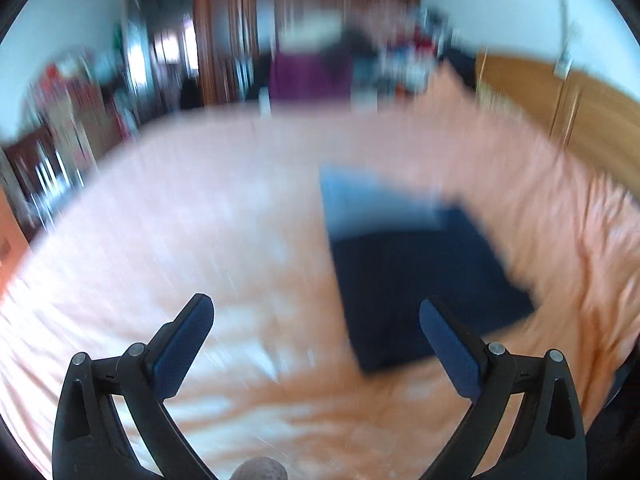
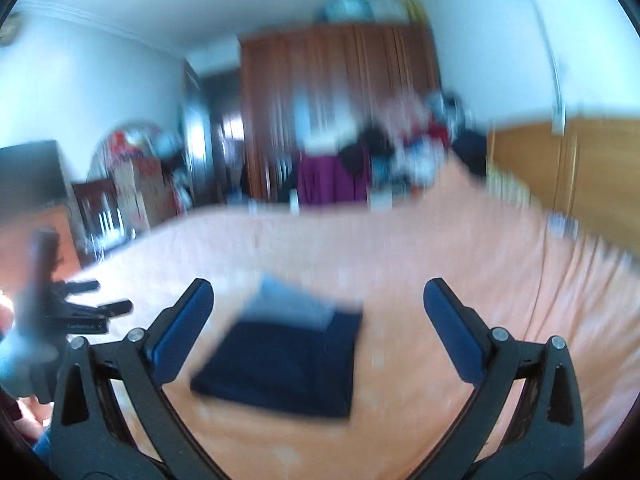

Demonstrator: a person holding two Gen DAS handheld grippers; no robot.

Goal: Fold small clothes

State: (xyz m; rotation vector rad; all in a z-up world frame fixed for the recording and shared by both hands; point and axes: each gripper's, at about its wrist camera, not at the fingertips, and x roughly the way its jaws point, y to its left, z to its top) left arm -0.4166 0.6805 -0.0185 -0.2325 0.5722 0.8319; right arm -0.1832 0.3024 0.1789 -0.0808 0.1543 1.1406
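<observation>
both grippers mine, empty: left gripper [image 1: 316, 340] fingers spread wide, right gripper [image 2: 318, 328] same. folded navy garment [image 2: 280, 364] flat on peach bedsheet [image 2: 460, 264], light blue piece [image 2: 288, 302] at far edge. all blurred; no readable writing.

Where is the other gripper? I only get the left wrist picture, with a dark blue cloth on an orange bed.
Observer: The left gripper shows only at the left edge of the right wrist view, apart from the dark blue cloth.
Operator: Is the right one holding anything?
Observer: No. The right gripper is open, with nothing between its pads.
Operator: Is anything on top of the wardrobe?
Observer: Yes. Some blurred things sit on the brown wardrobe; I cannot tell what they are.
</observation>
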